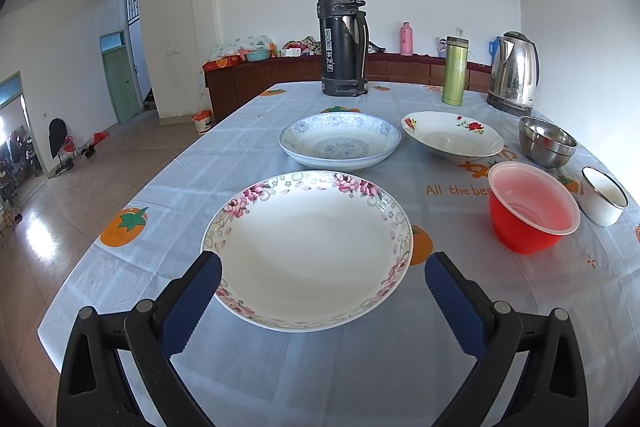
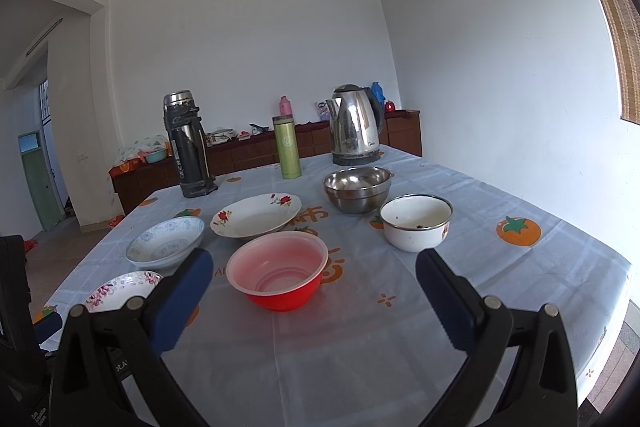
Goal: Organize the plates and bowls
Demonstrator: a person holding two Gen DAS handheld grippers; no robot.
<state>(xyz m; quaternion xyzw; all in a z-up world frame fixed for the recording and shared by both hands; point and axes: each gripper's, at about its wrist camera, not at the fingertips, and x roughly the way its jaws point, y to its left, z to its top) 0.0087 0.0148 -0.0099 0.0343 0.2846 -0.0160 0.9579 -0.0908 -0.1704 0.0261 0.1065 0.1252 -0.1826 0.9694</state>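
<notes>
A pink-flowered plate [image 1: 308, 251] lies nearest, right in front of my open, empty left gripper [image 1: 323, 267]; it also shows in the right wrist view [image 2: 120, 289]. Behind it lie a blue-patterned plate [image 1: 340, 141] [image 2: 166, 241] and a red-rose plate [image 1: 452, 135] [image 2: 256, 215]. A red plastic bowl [image 1: 532, 207] [image 2: 278, 269] stands just ahead of my open, empty right gripper [image 2: 314, 267]. A steel bowl [image 1: 546, 141] [image 2: 357, 187] and a white enamel bowl [image 1: 604, 195] [image 2: 416, 221] stand further right.
A black thermos [image 1: 342, 39] [image 2: 188, 145], a green flask [image 1: 454, 71] [image 2: 287, 147] and a steel kettle [image 1: 514, 73] [image 2: 355, 125] stand at the table's far side. The grey tablecloth [image 1: 320, 367] has orange fruit prints. The table edge drops off on the left.
</notes>
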